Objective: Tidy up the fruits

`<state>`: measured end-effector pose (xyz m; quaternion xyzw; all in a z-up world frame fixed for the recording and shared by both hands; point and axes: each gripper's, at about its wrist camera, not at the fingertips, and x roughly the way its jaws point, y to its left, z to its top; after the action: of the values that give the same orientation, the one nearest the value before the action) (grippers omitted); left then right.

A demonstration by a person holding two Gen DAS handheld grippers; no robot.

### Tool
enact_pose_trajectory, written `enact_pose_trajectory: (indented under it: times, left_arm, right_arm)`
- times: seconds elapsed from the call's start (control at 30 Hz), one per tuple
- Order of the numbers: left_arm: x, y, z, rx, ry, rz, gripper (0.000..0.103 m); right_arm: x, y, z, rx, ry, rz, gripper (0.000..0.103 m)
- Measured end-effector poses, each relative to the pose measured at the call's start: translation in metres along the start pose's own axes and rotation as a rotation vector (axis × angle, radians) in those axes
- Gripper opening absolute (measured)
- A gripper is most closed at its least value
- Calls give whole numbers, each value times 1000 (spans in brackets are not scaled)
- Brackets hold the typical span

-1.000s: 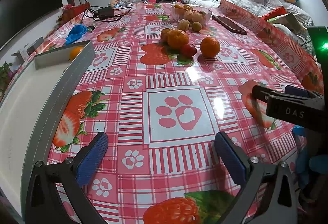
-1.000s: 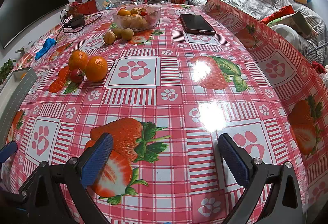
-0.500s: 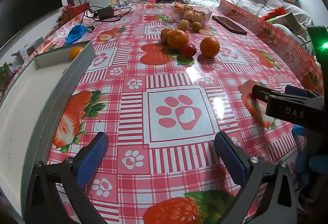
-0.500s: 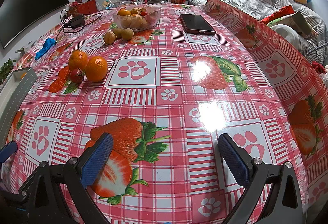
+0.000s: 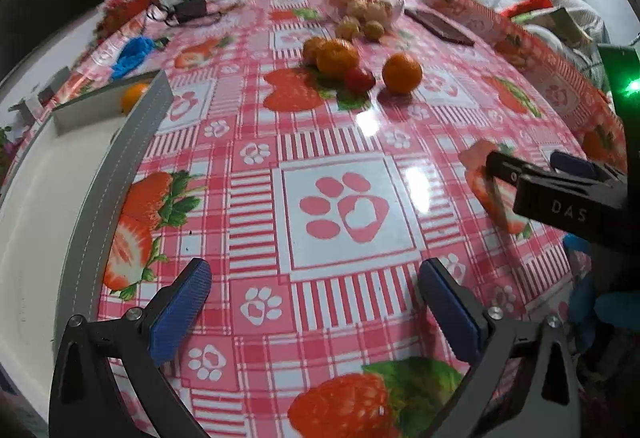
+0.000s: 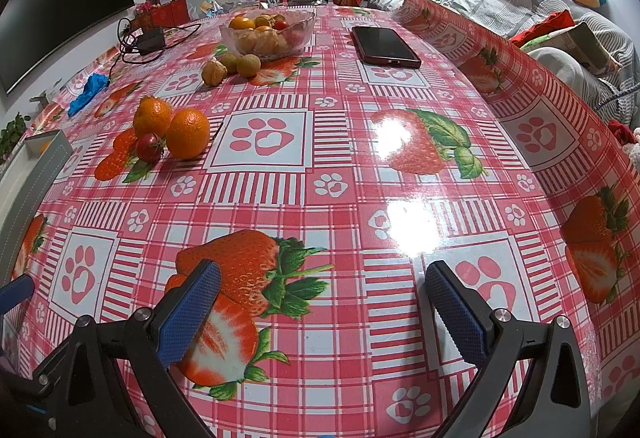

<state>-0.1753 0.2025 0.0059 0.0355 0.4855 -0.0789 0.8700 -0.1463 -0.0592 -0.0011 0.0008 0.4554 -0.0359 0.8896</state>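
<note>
Blue pads on your left gripper (image 5: 314,302) stand wide apart with nothing between them, low over the cloth (image 5: 340,205); your right gripper (image 6: 322,302) is equally spread and empty, level, aimed up the table. The tray (image 5: 120,165) sits just beside your left, one orange (image 5: 134,95) already in its far corner. Further up, the oranges (image 6: 188,133) touch a tomato (image 6: 149,147), so reaching in may nudge round fruit and send it rolling. Beyond them small fruits lie by the bowl (image 6: 267,33), near a phone (image 6: 384,45)
</note>
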Motion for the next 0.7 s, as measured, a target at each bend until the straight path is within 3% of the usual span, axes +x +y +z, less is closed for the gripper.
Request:
enact_pose_trajectory:
  times: [0.2, 0.47, 0.7]
  left_arm:
    - [-20, 13, 9, -29, 51, -60, 103]
    - [-67, 35, 62, -42, -13, -72, 103]
    - [-92, 50, 117, -52, -87, -57, 103]
  right_arm:
    - [5, 0, 10, 0, 83, 2, 103]
    - [18, -1, 30, -1, 262, 19, 103]
    - [33, 9, 59, 27, 277, 125, 102]
